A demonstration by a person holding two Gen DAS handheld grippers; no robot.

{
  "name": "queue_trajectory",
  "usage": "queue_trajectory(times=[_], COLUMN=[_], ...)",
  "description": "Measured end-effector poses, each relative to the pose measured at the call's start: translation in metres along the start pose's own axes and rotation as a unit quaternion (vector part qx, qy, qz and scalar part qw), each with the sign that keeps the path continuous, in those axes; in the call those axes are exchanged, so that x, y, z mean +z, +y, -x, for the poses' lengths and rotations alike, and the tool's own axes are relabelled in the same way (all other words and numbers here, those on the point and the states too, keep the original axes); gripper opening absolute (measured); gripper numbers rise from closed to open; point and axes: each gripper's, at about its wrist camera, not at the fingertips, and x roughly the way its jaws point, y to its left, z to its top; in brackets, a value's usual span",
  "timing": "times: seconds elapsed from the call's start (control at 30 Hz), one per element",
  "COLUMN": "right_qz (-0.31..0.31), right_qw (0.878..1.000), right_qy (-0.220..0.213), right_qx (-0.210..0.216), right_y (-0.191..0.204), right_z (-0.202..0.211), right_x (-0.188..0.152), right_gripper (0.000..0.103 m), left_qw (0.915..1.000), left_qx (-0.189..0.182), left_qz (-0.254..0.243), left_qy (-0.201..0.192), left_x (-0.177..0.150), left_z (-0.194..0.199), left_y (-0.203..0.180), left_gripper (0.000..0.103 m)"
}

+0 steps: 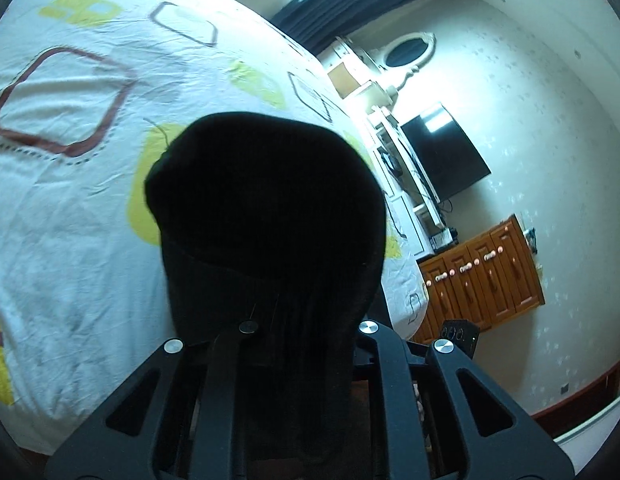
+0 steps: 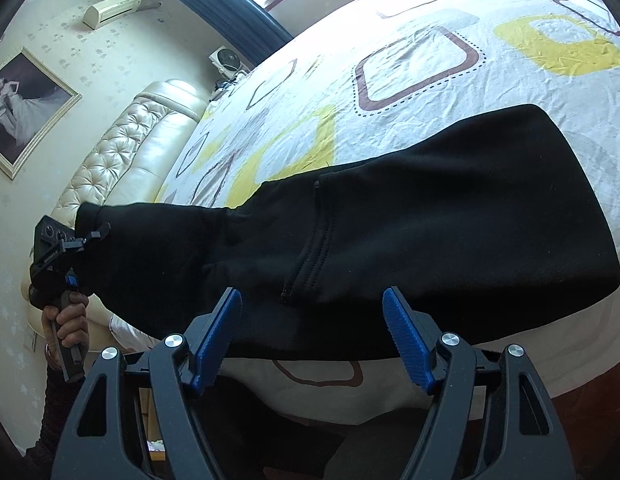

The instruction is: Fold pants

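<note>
The right claw (image 2: 311, 332) gapes wide, gripping nothing, while the left claw (image 2: 94, 235) pinches the black pants (image 2: 429, 216) over the bed (image 2: 409, 80).

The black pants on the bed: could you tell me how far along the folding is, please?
Done: the black pants already look doubled, legs together, on the bedsheet. In hand: the left gripper is shut on one end, lifting it; the right gripper is open, touching nothing. Left: carrying that end across.
</note>
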Motion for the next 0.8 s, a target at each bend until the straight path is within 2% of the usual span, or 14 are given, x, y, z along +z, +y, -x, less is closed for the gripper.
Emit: queue_trajectory(times=[0.1, 0.23, 0.37, 0.47, 0.57, 0.6, 0.63, 0.73, 0.8], right_qz=[0.000, -0.012, -0.048, -0.077, -0.104, -0.112, -0.120, -0.141, -0.150], right_qw=[1.000, 0.999, 0.998, 0.996, 0.993, 0.992, 0.991, 0.987, 0.986], right_qy=[-0.013, -0.031, -0.047, -0.051, -0.058, -0.060, -0.063, -0.070, -0.068], right_qx=[0.001, -0.007, -0.018, -0.019, -0.013, -0.008, -0.003, 0.014, 0.022], right_y=[0.001, -0.005, -0.021, -0.036, -0.050, -0.054, -0.057, -0.068, -0.074], right_z=[0.005, 0.013, 0.020, 0.022, 0.025, 0.026, 0.028, 0.034, 0.035], right_x=[0.000, 0.002, 0.004, 0.007, 0.009, 0.010, 0.011, 0.014, 0.016], right_gripper=[0.072, 0.072, 0.072, 0.072, 0.072, 0.072, 0.072, 0.073, 0.077], left_qw=[0.9990, 0.9953, 0.9895, 0.9839, 0.9806, 0.9822, 0.9843, 0.9901, 0.9925], left_qx=[0.006, 0.028, 0.049, 0.067, 0.089, 0.084, 0.073, 0.013, -0.012], left_qz=[-0.033, -0.060, -0.061, -0.062, -0.069, -0.065, -0.057, -0.019, -0.005], left_qy=[0.029, 0.071, 0.121, 0.153, 0.160, 0.155, 0.150, 0.139, 0.122], left_x=[-0.003, -0.016, -0.037, -0.054, -0.065, -0.065, -0.064, -0.059, -0.056], left_z=[-0.050, -0.123, -0.195, -0.234, -0.254, -0.255, -0.253, -0.237, -0.216], left_y=[-0.039, -0.066, -0.073, -0.071, -0.072, -0.074, -0.076, -0.081, -0.086], left_gripper=[0.014, 0.015, 0.015, 0.015, 0.027, 0.036, 0.045, 0.062, 0.070])
